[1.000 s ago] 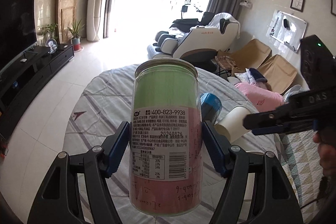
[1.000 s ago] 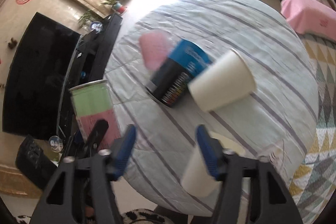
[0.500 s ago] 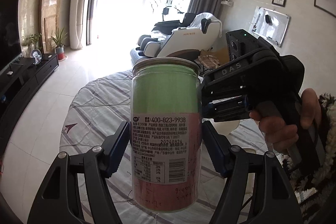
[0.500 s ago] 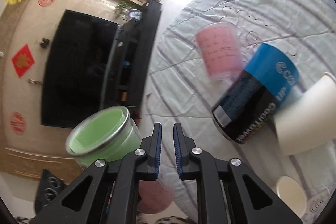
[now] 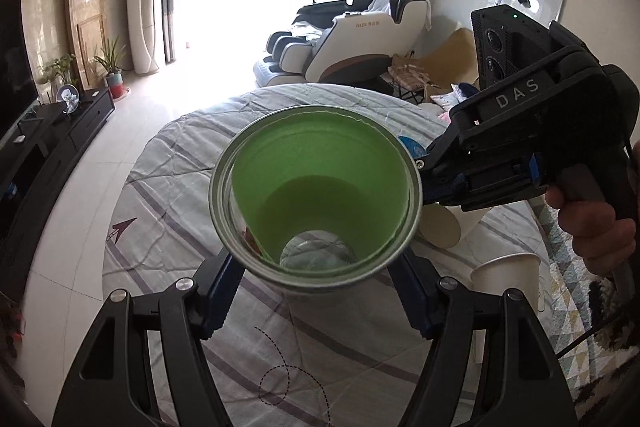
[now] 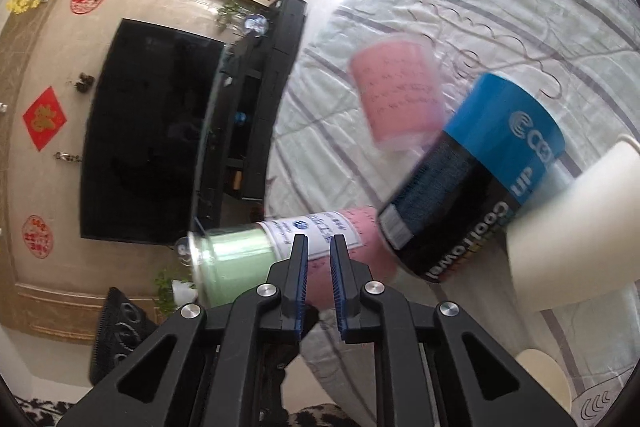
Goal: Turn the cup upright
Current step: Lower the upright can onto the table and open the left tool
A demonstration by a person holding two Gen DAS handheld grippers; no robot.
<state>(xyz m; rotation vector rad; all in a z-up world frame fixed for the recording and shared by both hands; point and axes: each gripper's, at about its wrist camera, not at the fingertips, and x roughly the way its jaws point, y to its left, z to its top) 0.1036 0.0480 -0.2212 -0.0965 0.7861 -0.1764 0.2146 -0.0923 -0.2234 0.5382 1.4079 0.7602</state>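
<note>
Gripping the cup (image 5: pixel 316 199) between its jaws, the left gripper (image 5: pixel 316 301) is holding it clear above the worktop (image 5: pixel 168 195), mouth tilting toward the camera. The right gripper (image 6: pixel 319 283) is hovering beside it, jaws nearly closed on nothing. Reorientation appears underway; next, levelling the base and lowering onto bare cloth.

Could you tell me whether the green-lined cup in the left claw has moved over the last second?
Yes. The green-lined cup has tipped its open mouth toward the camera; against the massage chair behind, its side label no longer shows.
</note>
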